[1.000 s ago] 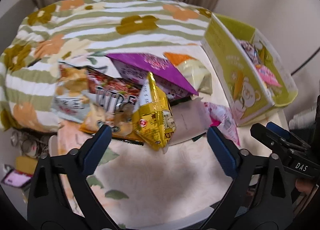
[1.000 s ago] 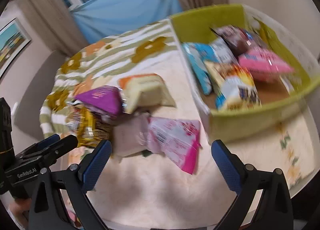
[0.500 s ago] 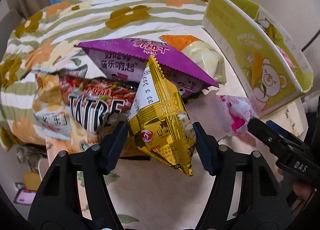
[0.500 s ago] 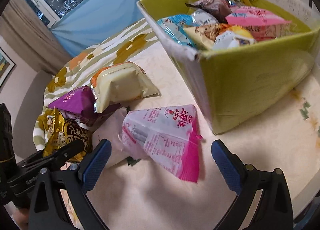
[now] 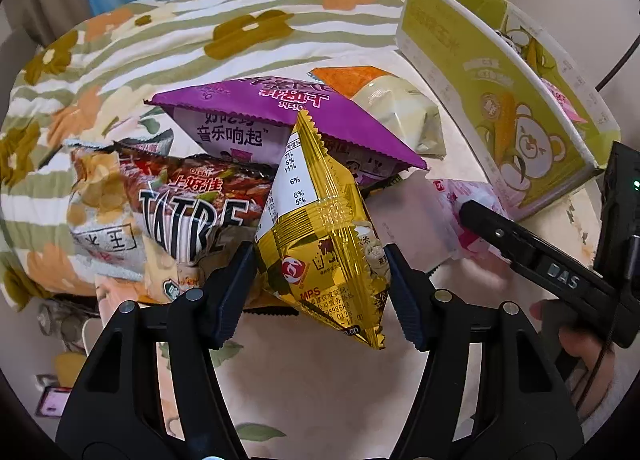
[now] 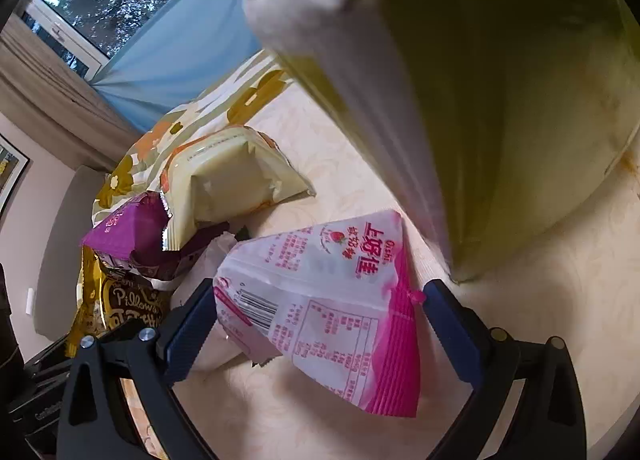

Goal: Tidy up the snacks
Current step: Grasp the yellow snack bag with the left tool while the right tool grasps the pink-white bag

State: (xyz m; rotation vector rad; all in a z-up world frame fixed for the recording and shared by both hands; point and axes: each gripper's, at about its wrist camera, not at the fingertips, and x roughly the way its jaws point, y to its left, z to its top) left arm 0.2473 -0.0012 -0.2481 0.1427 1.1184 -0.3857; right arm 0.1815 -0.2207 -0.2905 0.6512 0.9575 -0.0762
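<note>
While the left gripper (image 5: 320, 280) is pinching a gold snack packet (image 5: 320, 228), the right gripper (image 6: 316, 324) is straddling a pink packet (image 6: 328, 300), spread wide.

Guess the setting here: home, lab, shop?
Most likely a home, a bedroom or living room. Clues: a flower-patterned striped blanket draped behind the snack pile, a curtained window with trees outside, and a framed picture on the wall. Nothing looks like lab or shop fittings.

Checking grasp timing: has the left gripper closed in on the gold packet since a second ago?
Yes. The left gripper went from open before the pile to shut on the gold packet.
</note>
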